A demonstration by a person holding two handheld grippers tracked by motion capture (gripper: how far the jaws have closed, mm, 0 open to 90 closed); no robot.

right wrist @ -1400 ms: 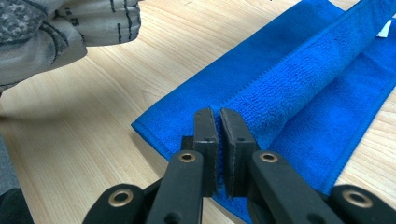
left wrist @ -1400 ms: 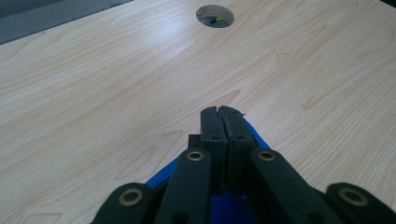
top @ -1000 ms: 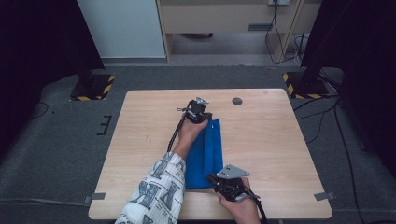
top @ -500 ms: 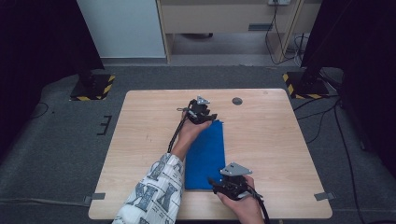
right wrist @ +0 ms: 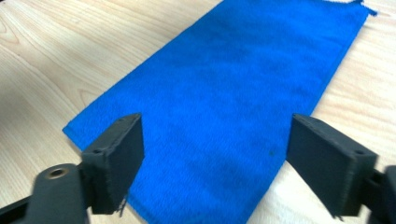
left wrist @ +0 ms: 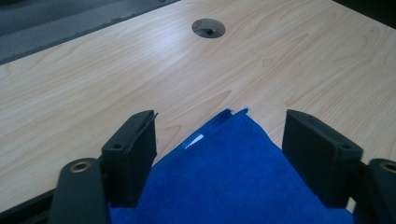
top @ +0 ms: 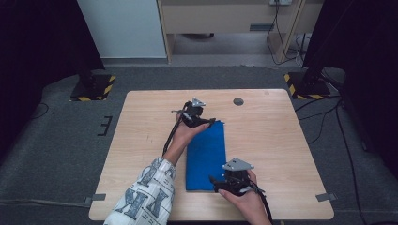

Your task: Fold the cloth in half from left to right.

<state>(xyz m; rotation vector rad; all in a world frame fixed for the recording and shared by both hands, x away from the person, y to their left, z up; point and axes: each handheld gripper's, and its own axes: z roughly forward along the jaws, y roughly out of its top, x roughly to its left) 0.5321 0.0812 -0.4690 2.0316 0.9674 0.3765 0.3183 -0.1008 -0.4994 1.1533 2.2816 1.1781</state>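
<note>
A blue cloth (top: 205, 154) lies flat on the wooden table (top: 281, 140), folded into a long strip that runs from the near edge toward the middle of the tabletop. The left gripper (top: 206, 123) sits at the cloth's far end, over its far left corner; its jaws have just been opening and now stand spread, with the cloth's corner lying between them and neither pad pressing on it. In the left gripper view the cloth (left wrist: 233, 177) shows layered edges at that corner, and a round hole (left wrist: 208, 28) in the table lies farther off. The right gripper (top: 217, 183) rests at the cloth's near right corner; its jaws have also just been opening and are spread wide above the cloth (right wrist: 233, 107), gripping nothing. A patterned sleeve (top: 143, 192) covers the left forearm
</note>
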